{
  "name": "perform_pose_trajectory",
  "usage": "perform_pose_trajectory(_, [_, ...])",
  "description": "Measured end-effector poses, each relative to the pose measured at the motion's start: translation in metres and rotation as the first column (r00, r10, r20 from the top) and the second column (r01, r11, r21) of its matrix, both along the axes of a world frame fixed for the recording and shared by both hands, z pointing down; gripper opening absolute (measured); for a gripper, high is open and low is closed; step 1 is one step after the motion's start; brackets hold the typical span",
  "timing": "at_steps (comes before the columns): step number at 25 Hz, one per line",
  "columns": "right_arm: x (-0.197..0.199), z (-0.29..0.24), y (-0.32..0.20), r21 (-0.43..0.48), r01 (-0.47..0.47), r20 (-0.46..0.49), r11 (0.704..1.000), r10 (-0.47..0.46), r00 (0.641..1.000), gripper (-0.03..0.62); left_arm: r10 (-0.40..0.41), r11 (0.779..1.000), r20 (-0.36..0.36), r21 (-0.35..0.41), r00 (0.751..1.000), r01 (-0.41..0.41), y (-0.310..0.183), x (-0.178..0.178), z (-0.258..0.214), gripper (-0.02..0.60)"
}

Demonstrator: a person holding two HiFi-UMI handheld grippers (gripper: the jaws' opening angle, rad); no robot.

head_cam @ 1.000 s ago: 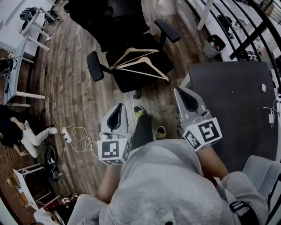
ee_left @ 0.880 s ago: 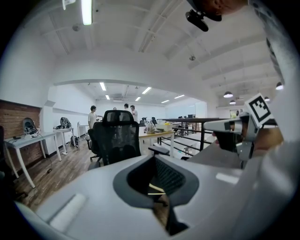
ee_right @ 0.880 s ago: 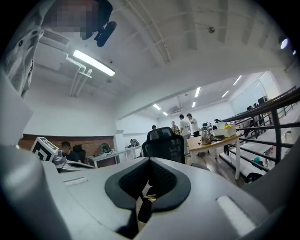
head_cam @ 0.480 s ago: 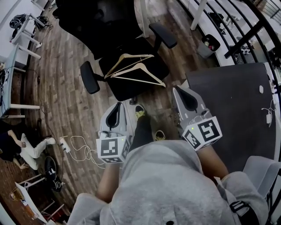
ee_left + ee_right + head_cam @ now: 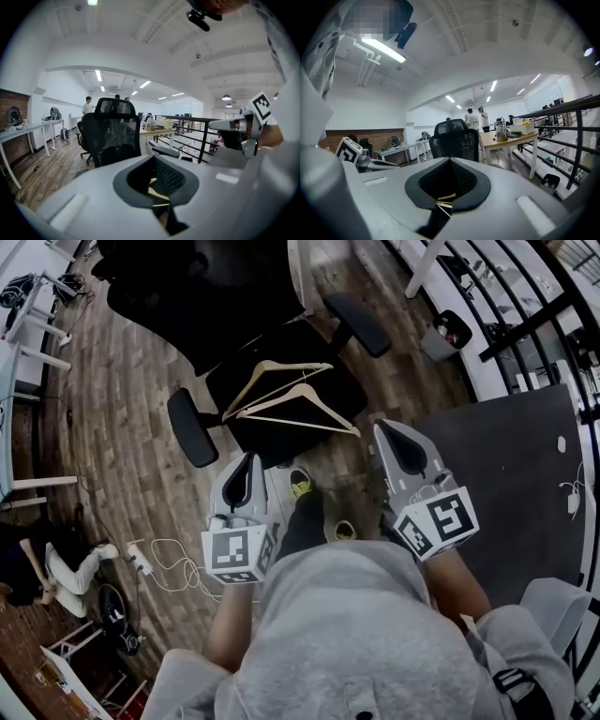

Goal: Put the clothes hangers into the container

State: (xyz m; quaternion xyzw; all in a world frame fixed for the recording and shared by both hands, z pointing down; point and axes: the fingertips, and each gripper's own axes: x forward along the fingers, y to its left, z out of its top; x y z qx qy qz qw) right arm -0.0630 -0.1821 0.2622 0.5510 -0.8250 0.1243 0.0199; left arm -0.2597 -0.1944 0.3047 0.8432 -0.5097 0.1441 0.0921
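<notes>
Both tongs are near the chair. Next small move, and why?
Probably open the left tongs and ease toward the hangers lying on the chair: these and the right tongs are shut, empty, and short of them.

Head view: mounted above the person and facing steeply down over the grey hooded top. The left hand-held gripper and right hand-held gripper sit close below, seen from behind. The office chair and wooden floor lie further ahead.

Left gripper view: rides low behind its own jaws, near level, facing the chair at close range. The right hand-held gripper shows at its right edge.

Right gripper view: set likewise, with the left hand-held gripper at its left edge.

All three views share the chair.
</notes>
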Motion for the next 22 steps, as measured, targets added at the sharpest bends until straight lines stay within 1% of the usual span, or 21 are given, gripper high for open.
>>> perform_pose_trajectory(13, [-0.031, 0.002, -0.078, -0.042, -0.049, -0.037, 0.998, 0.047, 0.998, -0.003, 0.047, 0.998, -0.025, -0.048, 0.999, -0.049, -0.083, -0.03, 0.013, 0.012])
perform_pose_trajectory(22, [-0.065, -0.001, -0.118, -0.049, -0.061, -0.078, 0.997, 0.057, 0.995, -0.003, 0.055, 0.996, -0.054, -0.061, 0.997, -0.058, -0.126, -0.061, 0.018, 0.012])
